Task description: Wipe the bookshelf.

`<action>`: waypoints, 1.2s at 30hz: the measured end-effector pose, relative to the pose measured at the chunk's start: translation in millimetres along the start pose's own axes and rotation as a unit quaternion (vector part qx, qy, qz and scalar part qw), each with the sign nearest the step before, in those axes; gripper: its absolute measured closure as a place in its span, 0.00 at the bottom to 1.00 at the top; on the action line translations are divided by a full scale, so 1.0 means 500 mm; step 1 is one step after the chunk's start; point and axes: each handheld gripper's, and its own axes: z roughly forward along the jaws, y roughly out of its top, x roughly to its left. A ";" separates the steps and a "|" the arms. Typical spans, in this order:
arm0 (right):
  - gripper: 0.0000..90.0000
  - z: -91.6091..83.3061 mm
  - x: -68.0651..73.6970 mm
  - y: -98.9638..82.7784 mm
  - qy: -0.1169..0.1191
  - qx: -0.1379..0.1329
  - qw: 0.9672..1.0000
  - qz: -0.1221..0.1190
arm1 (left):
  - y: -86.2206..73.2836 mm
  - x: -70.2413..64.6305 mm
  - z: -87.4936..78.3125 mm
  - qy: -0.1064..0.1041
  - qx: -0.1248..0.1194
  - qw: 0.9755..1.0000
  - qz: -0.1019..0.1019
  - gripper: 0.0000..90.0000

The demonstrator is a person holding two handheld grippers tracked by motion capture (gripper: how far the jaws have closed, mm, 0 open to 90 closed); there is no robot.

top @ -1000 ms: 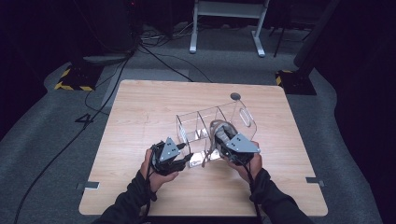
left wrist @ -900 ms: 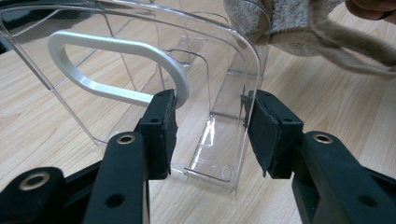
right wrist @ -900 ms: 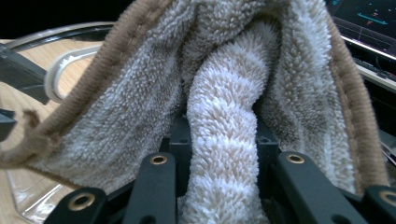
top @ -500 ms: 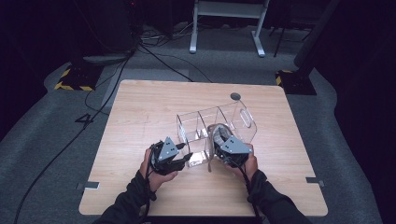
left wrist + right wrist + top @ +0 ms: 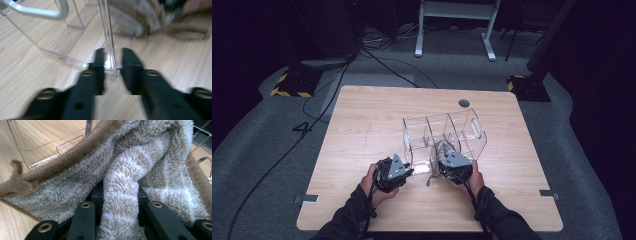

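Observation:
A clear acrylic organizer (image 5: 444, 132) with several compartments stands in the middle of the wooden table (image 5: 362, 125). My left gripper (image 5: 112, 53) straddles a thin upright wall of the organizer (image 5: 110, 37) at its near corner. Its jaws have just been closing, and a small gap still shows beside the wall. My right gripper (image 5: 120, 192) is shut on a fold of a fluffy beige towel (image 5: 140, 152) with a brown hem. In the high view the right gripper (image 5: 443, 152) holds the towel (image 5: 431, 179) at the organizer's near end, beside the left gripper (image 5: 412, 170).
A round cable hole (image 5: 464, 103) sits in the table's far right part. Cables (image 5: 377, 60) trail over the grey floor behind the table, near a white frame (image 5: 452, 30). Bare wood lies left of the organizer.
My right gripper has sunk a little with the towel at the organizer's near end. The left hand has stayed in place.

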 end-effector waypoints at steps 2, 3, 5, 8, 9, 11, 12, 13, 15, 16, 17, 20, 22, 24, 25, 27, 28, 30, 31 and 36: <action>0.79 0.000 0.001 0.000 -0.002 0.000 1.000 0.000 | 0.005 0.002 -0.005 0.002 -0.011 1.000 0.002 0.72; 0.79 -0.001 0.001 0.000 -0.002 0.000 1.000 -0.001 | 0.006 0.002 -0.010 0.008 -0.020 1.000 -0.003 0.68; 0.79 -0.001 -0.001 -0.001 0.002 0.000 1.000 0.001 | 0.005 0.003 -0.012 0.009 -0.021 1.000 -0.004 0.61; 0.78 -0.006 0.002 -0.001 0.000 0.002 1.000 -0.001 | 0.009 0.005 -0.018 0.021 -0.034 0.999 -0.018 0.50; 0.78 -0.006 0.002 -0.001 0.000 0.002 1.000 -0.001 | 0.009 0.005 -0.018 0.021 -0.034 0.999 -0.018 0.47; 0.78 -0.015 0.001 0.006 -0.008 -0.007 1.000 0.003 | 0.017 0.003 -0.023 0.030 -0.047 0.998 -0.023 0.45; 0.78 -0.022 0.001 0.013 -0.016 -0.012 1.000 -0.003 | 0.020 0.002 -0.024 0.031 -0.051 0.998 -0.020 0.43; 0.78 -0.028 -0.001 0.020 -0.021 -0.020 1.000 -0.003 | 0.025 -0.001 -0.025 0.034 -0.056 0.998 -0.017 0.40; 0.78 -0.044 -0.011 0.038 -0.023 -0.039 0.999 0.006 | 0.036 -0.005 -0.025 0.042 -0.062 0.997 -0.015 0.35; 0.78 -0.051 -0.014 0.045 -0.028 -0.047 0.998 0.008 | 0.042 -0.005 -0.025 0.046 -0.066 0.997 -0.016 0.35; 0.78 -0.063 -0.020 0.057 -0.035 -0.061 0.998 0.007 | 0.045 -0.003 -0.025 0.043 -0.071 0.996 -0.020 0.35; 0.78 -0.083 -0.028 0.078 -0.045 -0.085 0.995 0.010 | 0.050 0.000 -0.024 0.042 -0.072 0.996 -0.031 0.38; 0.78 -0.100 -0.034 0.100 -0.056 -0.105 0.993 0.007 | 0.053 0.003 -0.022 0.047 -0.075 0.996 -0.033 0.39; 0.78 -0.107 -0.038 0.114 -0.065 -0.116 0.991 0.007 | 0.056 0.006 -0.019 0.047 -0.073 0.995 -0.041 0.44; 0.77 -0.100 -0.041 0.119 -0.064 -0.108 0.992 0.004 | 0.057 0.011 -0.019 0.050 -0.075 0.995 -0.044 0.50; 0.77 -0.086 -0.041 0.116 -0.064 -0.096 0.993 -0.001 | 0.056 0.019 -0.019 0.040 -0.078 0.995 -0.051 0.59; 0.77 -0.081 -0.041 0.113 -0.061 -0.092 0.994 -0.001 | 0.055 0.021 -0.019 0.035 -0.080 0.995 -0.050 0.59; 0.77 -0.066 -0.038 0.104 -0.061 -0.081 0.995 -0.001 | 0.055 0.021 -0.019 0.037 -0.079 0.995 -0.049 0.59; 0.77 -0.060 -0.037 0.100 -0.062 -0.079 0.995 0.001 | 0.056 0.020 -0.017 0.040 -0.077 0.995 -0.047 0.58; 0.78 -0.042 -0.032 0.082 -0.056 -0.064 0.996 0.006 | 0.058 0.018 -0.014 0.047 -0.075 0.995 -0.045 0.55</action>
